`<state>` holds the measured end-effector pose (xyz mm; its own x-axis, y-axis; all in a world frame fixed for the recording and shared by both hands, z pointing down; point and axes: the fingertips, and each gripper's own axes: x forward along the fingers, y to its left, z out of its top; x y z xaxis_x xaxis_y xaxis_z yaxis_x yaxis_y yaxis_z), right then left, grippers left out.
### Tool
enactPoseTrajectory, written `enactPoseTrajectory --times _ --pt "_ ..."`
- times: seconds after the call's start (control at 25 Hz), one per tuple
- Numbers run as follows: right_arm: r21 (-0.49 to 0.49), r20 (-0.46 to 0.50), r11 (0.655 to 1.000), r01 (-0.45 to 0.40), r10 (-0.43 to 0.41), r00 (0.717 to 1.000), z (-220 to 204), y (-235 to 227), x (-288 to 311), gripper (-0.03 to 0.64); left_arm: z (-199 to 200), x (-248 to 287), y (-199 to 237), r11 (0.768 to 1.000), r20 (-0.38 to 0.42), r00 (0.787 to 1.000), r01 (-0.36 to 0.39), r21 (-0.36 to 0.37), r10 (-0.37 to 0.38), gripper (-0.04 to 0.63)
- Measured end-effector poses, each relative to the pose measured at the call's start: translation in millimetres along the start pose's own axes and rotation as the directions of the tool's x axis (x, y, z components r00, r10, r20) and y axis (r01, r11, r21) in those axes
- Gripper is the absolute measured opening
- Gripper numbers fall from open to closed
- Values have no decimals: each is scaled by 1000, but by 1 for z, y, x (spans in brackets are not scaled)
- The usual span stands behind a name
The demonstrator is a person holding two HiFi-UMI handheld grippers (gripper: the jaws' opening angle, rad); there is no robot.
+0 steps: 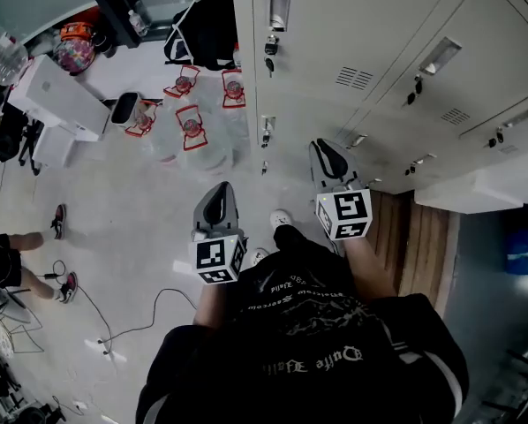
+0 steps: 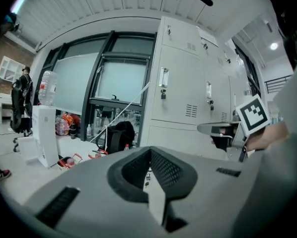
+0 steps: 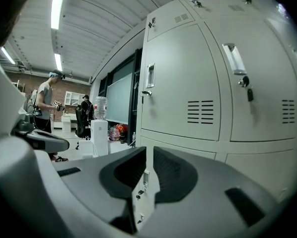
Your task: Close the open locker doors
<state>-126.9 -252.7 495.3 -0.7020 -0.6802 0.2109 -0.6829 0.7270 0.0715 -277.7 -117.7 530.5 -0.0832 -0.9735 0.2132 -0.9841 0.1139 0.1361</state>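
A bank of pale grey lockers fills the upper right of the head view, and every door in sight lies flush. My left gripper hangs over the floor a little short of them, its tips touching, nothing held. My right gripper is further forward, near the locker fronts. In the right gripper view the lockers loom close, and my right gripper shows a narrow empty slit between its pads. The left gripper view has the lockers ahead, my left gripper closed, and the right gripper to the right.
Packs of water bottles with red handles lie on the floor beside the locker end. A black backpack leans there. A white box stands at the left. A cable trails over the floor. Another person stands far off.
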Motion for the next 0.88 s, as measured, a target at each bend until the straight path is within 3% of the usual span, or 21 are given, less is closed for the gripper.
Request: enactPoseTrajectory --times 0.44,0.88 --pt "-18 31 993 116 -116 993 -3 5 -77 29 15 -28 -26 994 42 995 92 63 -94 8" --pt "-16 49 990 141 -140 989 -4 16 -107 5 21 -45 -28 993 80 992 92 71 -97 8"
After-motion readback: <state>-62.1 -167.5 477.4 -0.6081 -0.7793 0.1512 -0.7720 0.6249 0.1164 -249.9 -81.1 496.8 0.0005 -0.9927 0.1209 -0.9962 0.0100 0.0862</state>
